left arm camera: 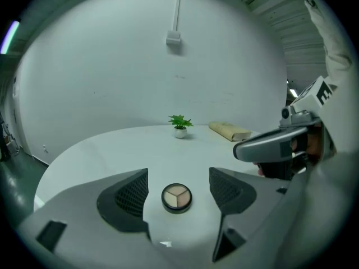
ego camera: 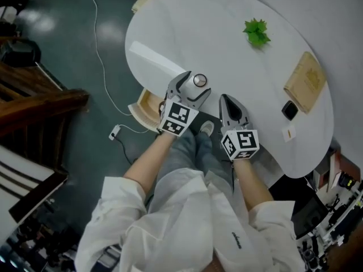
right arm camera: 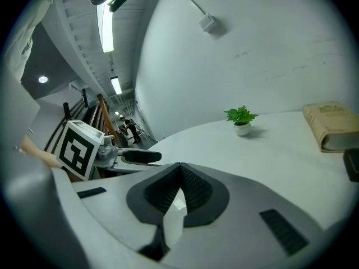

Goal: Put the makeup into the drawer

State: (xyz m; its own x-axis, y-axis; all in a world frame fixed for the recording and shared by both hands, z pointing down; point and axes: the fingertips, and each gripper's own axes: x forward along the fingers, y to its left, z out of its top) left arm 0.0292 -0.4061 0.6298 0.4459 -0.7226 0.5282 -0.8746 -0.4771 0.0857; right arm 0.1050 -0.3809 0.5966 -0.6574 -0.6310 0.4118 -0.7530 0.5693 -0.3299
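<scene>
Left gripper (left arm camera: 178, 185) gapes around the makeup compact (left arm camera: 176, 198) (untouched) on the table (ego camera: 227, 55); right gripper (right arm camera: 178, 186) closed, empty; drawer (ego camera: 144, 107), seemingly open, at the compact's eight o'clock; an off-centre squeeze could skid it away.

Round three-shade makeup compact (left arm camera: 176, 198) lies flat on the white table (ego camera: 238, 67); the wooden drawer (ego camera: 146, 107) stands open

We saw only part of the drawer (ego camera: 137, 111), its right end behind the left gripper (ego camera: 194, 86); the book (right arm camera: 331, 126) ran off the right edge.
</scene>
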